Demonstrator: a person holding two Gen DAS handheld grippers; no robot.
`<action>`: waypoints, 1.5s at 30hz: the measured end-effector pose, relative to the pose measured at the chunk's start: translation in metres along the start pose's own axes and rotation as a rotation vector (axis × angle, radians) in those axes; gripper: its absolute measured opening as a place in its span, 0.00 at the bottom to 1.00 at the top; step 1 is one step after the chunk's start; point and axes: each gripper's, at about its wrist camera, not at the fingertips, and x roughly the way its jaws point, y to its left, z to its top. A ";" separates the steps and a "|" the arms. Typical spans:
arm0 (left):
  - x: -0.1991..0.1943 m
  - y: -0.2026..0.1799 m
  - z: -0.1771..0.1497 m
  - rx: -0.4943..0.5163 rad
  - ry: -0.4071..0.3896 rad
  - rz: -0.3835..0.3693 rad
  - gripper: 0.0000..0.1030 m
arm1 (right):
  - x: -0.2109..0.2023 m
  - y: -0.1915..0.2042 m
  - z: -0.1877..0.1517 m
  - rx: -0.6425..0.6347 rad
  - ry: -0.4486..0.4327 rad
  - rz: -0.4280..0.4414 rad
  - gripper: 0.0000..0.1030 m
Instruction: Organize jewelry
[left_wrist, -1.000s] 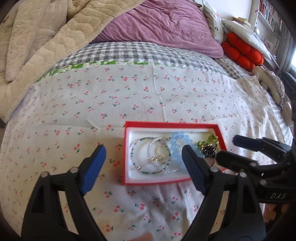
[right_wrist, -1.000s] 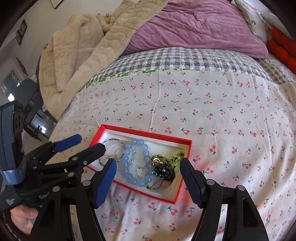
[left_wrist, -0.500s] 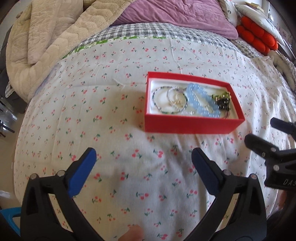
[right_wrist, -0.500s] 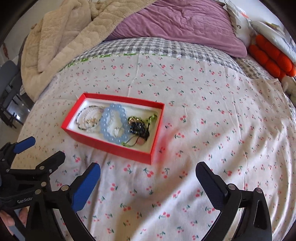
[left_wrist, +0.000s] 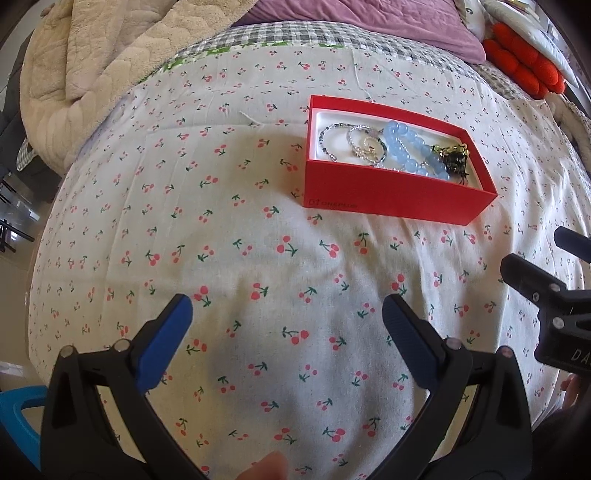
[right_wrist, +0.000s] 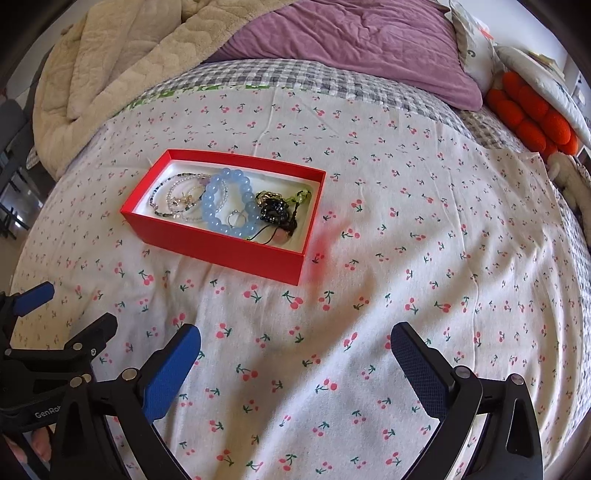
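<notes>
Both claws, left gripper (left_wrist: 283, 328) & right gripper (right_wrist: 295, 354), spread wide, holding nothing, hovering near the red box (right_wrist: 207, 240). Jewelry's all inside tho: blue bead bracelet (right_wrist: 229, 206) overlaps thin ones, so pinch 1 strand only imo.

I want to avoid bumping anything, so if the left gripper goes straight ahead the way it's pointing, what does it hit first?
Most likely the cherry-print bedsheet: the left gripper, jaws open, angles down at bare fabric. The red jewelry box lies farther on and right of its line, though depth is unclear.
</notes>
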 end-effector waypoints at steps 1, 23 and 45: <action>0.000 0.000 0.000 -0.001 0.001 -0.002 0.99 | 0.000 0.000 0.000 0.003 0.000 0.000 1.00; 0.001 0.003 0.001 -0.005 -0.001 -0.007 0.99 | 0.005 0.004 0.001 0.011 0.011 0.014 1.00; -0.001 0.003 0.000 -0.005 -0.008 0.003 0.99 | 0.006 0.007 0.000 0.017 0.016 0.007 1.00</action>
